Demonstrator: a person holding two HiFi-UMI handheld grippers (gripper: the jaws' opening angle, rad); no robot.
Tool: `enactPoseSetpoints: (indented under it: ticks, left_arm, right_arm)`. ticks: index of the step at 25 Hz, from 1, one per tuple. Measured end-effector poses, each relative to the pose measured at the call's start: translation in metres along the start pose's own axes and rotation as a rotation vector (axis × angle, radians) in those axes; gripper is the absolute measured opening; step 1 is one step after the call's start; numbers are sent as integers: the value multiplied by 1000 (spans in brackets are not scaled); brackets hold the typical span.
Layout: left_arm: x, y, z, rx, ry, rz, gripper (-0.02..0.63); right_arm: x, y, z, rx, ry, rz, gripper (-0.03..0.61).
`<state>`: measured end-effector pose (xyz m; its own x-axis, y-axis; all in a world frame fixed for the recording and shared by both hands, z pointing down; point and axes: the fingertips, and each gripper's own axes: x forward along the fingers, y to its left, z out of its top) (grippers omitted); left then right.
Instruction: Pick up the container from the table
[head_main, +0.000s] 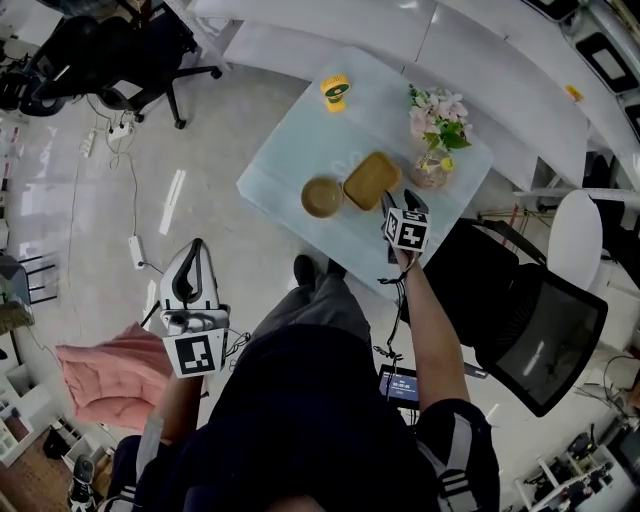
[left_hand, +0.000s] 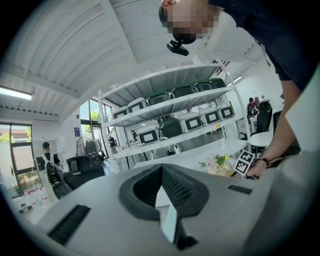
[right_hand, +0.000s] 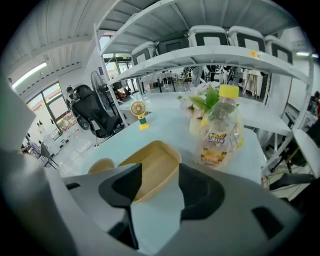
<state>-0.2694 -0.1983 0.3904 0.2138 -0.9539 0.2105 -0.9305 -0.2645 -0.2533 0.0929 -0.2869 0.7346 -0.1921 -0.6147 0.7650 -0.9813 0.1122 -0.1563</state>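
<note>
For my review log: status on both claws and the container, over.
Right claw open, poised at container near edge, not gripping. Left claw shut, away from table. Bottle stands beside container, not blocking.

No legible text; bottle (right_hand: 220, 131) label too blurred

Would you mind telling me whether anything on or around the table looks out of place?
Nothing on the pale blue table is spilled or tipped; the tan rectangular container sits flat. Only a pink cushion lying on the floor looks stray.
</note>
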Motion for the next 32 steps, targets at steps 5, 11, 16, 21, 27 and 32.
enactPoseSetpoints:
  ticks: [5, 11, 16, 21, 27, 32]
  left_arm:
    - [7, 1, -5, 8, 24, 6, 5]
    - [13, 4, -12, 15, 49, 13, 5]
    - [16, 4, -15, 18, 60, 15, 5]
    - [20, 4, -16, 20, 69, 16, 5]
    - [23, 5, -20, 22, 79, 16, 5]
    - [26, 5, -23, 19, 88, 19, 5]
  right_arm:
    - [19, -5, -10, 44, 56, -2, 225]
    - [34, -11, -22, 91, 106, -14, 192]
    - [41, -17, -25, 125, 133, -21, 181]
    - [45, -19, -25, 134, 147, -20, 141]
    - [49, -18, -28, 138, 161, -22, 112]
    - [53, -19, -28, 140, 167, -29, 104]
